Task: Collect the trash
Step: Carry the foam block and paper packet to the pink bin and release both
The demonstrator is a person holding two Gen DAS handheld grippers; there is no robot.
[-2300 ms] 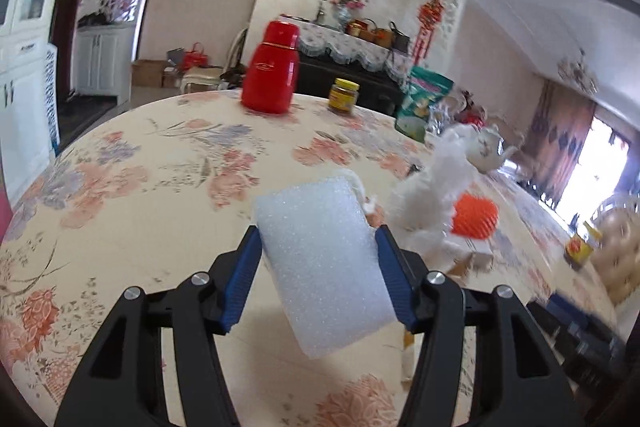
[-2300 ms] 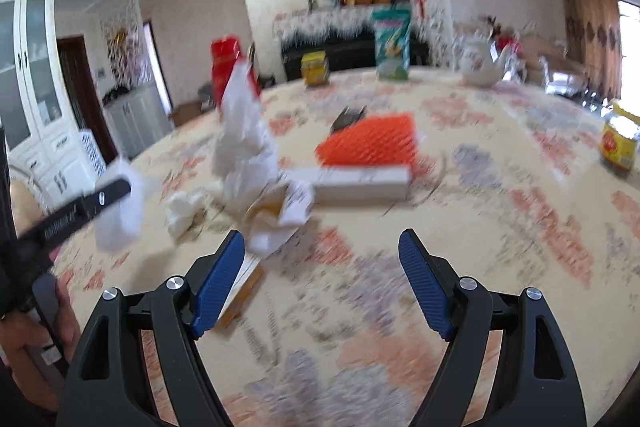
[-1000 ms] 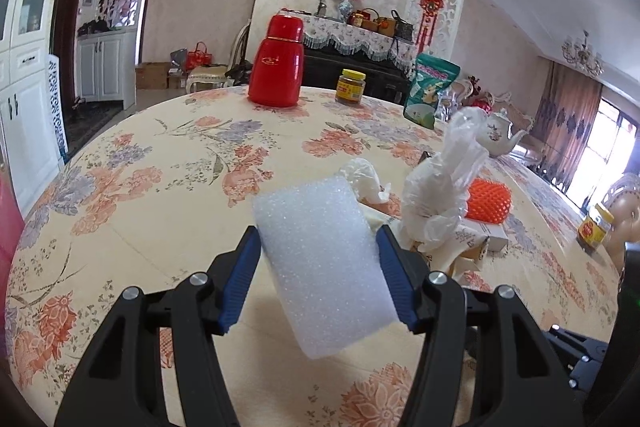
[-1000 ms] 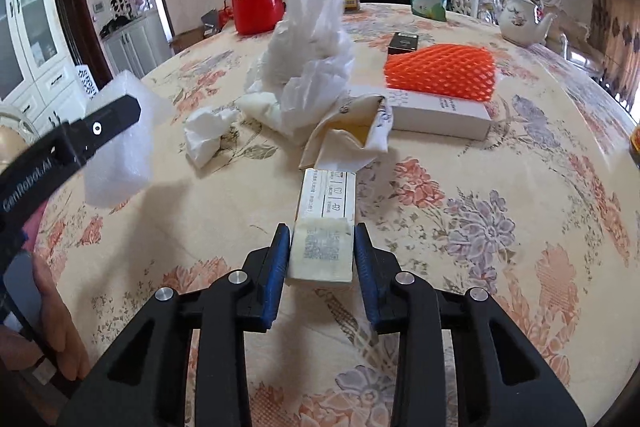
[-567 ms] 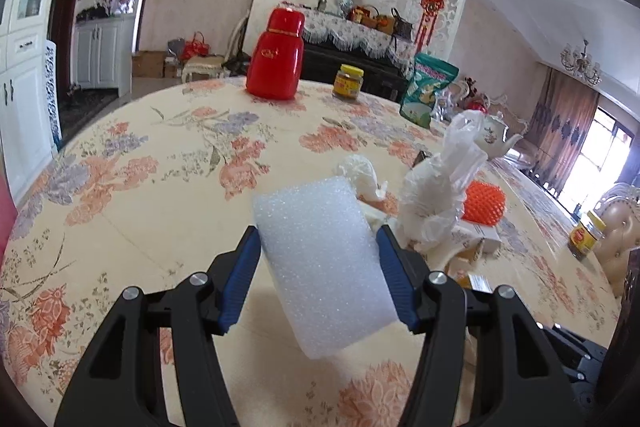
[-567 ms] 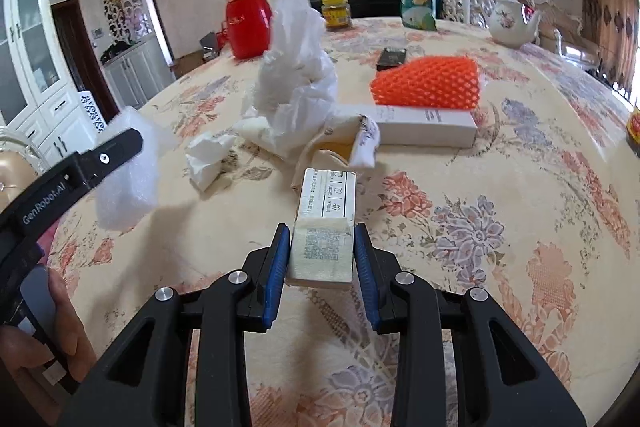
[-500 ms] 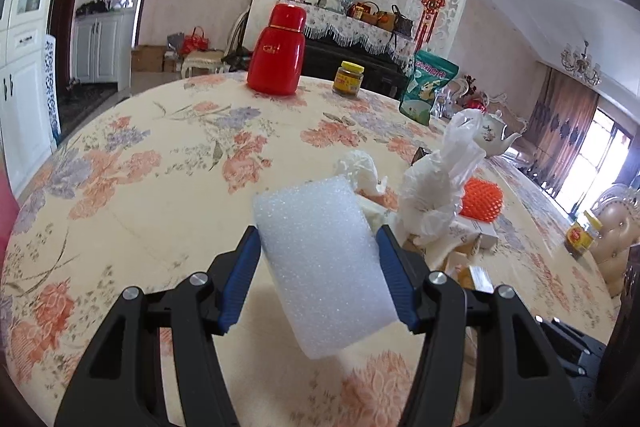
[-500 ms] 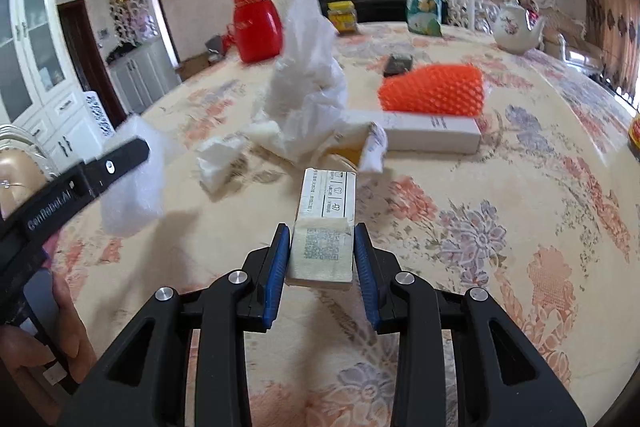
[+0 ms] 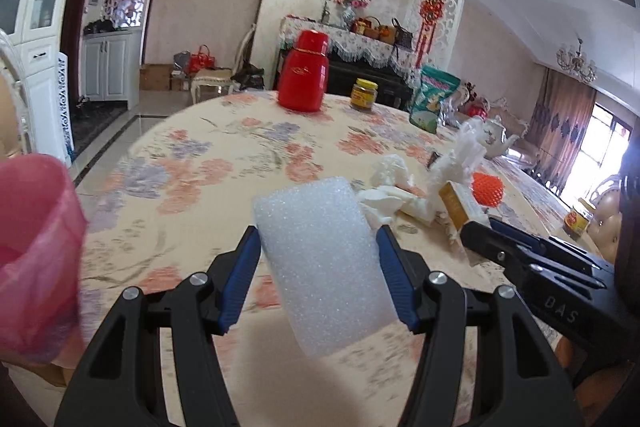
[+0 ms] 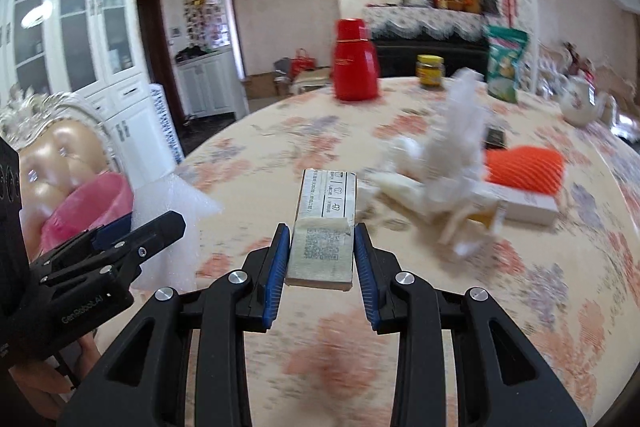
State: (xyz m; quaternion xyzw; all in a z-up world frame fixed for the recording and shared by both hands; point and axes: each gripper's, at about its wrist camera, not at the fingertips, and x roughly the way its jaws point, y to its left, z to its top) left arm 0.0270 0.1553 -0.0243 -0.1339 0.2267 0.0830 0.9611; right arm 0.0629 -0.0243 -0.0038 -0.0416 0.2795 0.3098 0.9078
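Observation:
My left gripper (image 9: 318,247) is shut on a white foam block (image 9: 320,263), held above the near edge of the floral table (image 9: 208,171). My right gripper (image 10: 322,243) is shut on a small cardboard box (image 10: 326,223) with a QR label, lifted off the table. A pink-lined trash bin (image 9: 34,259) is at the far left beside the table; it also shows in the right wrist view (image 10: 96,203). More trash lies mid-table: a white plastic bag (image 10: 456,143), crumpled tissue (image 9: 390,171), orange foam net (image 10: 524,169) and a long white box (image 10: 524,205).
A red thermos (image 9: 304,77), a yellow-lidded jar (image 9: 363,95), a green snack bag (image 9: 434,103) and a teapot (image 10: 582,103) stand at the far side of the table. A chair back (image 10: 48,147) stands left of the table. The right gripper's body (image 9: 532,267) is close on the left gripper's right.
Both grippers have swung left toward the table's edge with their loads; the pink bin has come into view. The small box has been lifted off the table.

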